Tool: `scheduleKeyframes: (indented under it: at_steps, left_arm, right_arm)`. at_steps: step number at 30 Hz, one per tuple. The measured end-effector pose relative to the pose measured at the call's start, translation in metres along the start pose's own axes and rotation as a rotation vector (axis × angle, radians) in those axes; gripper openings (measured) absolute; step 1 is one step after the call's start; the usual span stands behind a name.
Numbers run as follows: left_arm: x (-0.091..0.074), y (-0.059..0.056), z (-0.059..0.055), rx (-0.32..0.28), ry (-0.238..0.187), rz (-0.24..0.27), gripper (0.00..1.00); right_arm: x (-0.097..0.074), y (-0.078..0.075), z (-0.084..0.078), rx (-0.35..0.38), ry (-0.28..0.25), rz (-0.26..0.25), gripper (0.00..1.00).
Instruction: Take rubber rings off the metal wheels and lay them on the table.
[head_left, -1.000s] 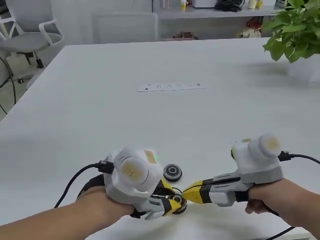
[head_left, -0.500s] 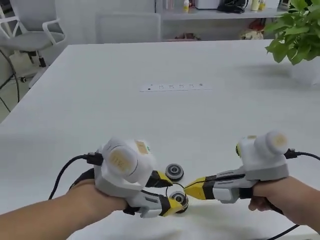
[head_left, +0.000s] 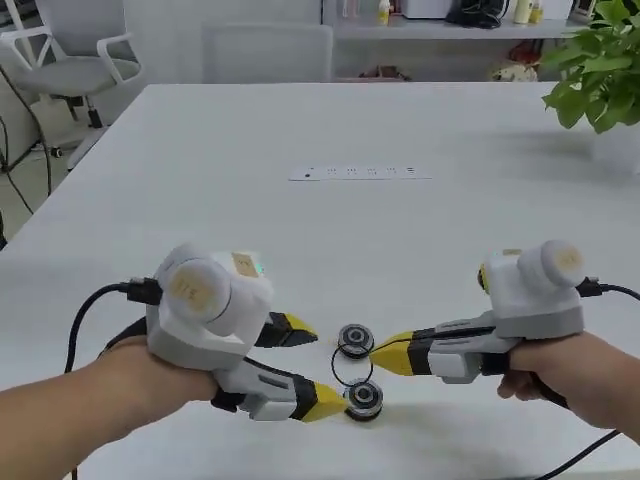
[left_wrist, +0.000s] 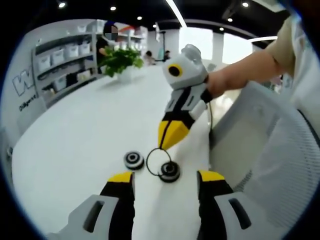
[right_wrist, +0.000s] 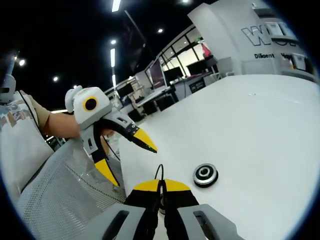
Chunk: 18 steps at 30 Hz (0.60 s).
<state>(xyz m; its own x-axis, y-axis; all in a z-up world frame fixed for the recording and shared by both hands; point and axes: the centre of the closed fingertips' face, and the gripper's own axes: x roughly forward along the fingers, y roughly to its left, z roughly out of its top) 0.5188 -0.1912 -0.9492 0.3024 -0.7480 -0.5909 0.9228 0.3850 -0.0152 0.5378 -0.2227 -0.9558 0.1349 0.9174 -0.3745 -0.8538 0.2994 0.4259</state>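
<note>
Right gripper (head_left: 380, 352): clenched; its yellow tips pinch a thin black rubber ring (left_wrist: 147, 163), held up off the table at the near edge.
Rubber ring: hangs as a loop from the right gripper's tips down toward the near wheel; its lower edge reaches that wheel, and I cannot tell whether it is free of the rim.
Near wheel: a small round metal wheel with a dark rim (head_left: 363, 398), lying flat on the white table (head_left: 330, 240); it sits ahead of the left gripper, between the lines of its two jaws in the left gripper view.
Far wheel: a second small metal wheel of the same kind (head_left: 355, 340), flat on the table, just beyond the near one and just left of the right gripper's tips.
Left gripper (head_left: 323, 365): released, jaws spread wide; the lower yellow tip lies just beside the near wheel, the upper tip stands apart, left of the far wheel.
Hands: a person's hand grips each gripper from the near side; a black cable (head_left: 95, 305) trails off left of the left gripper.
Far table: a flat white power strip (head_left: 360, 173) in the middle; a green leafy plant (head_left: 600, 60) at the far right corner.
Beyond table: a grey office chair (head_left: 70, 60) at the far left.
</note>
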Motion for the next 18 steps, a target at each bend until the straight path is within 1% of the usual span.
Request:
scheduleKeyframes:
  at_steps: [5, 9, 13, 18]
  left_arm:
    - [-0.010, 0.006, 0.001, 0.001, -0.011, 0.023, 0.58]
    - [-0.018, 0.013, 0.001, -0.007, -0.020, 0.045, 0.62]
    - [-0.025, 0.018, -0.002, -0.018, -0.022, 0.061, 0.67]
    - [-0.033, 0.023, -0.008, -0.035, -0.026, 0.083, 0.70]
  right_arm:
    - [0.006, 0.001, 0.011, -0.016, 0.000, 0.002, 0.00]
    - [0.012, -0.002, 0.017, -0.027, 0.003, 0.003, 0.00]
    - [0.019, -0.003, 0.019, -0.040, 0.019, 0.007, 0.00]
    - [0.029, -0.004, 0.017, -0.048, 0.044, 0.003, 0.00]
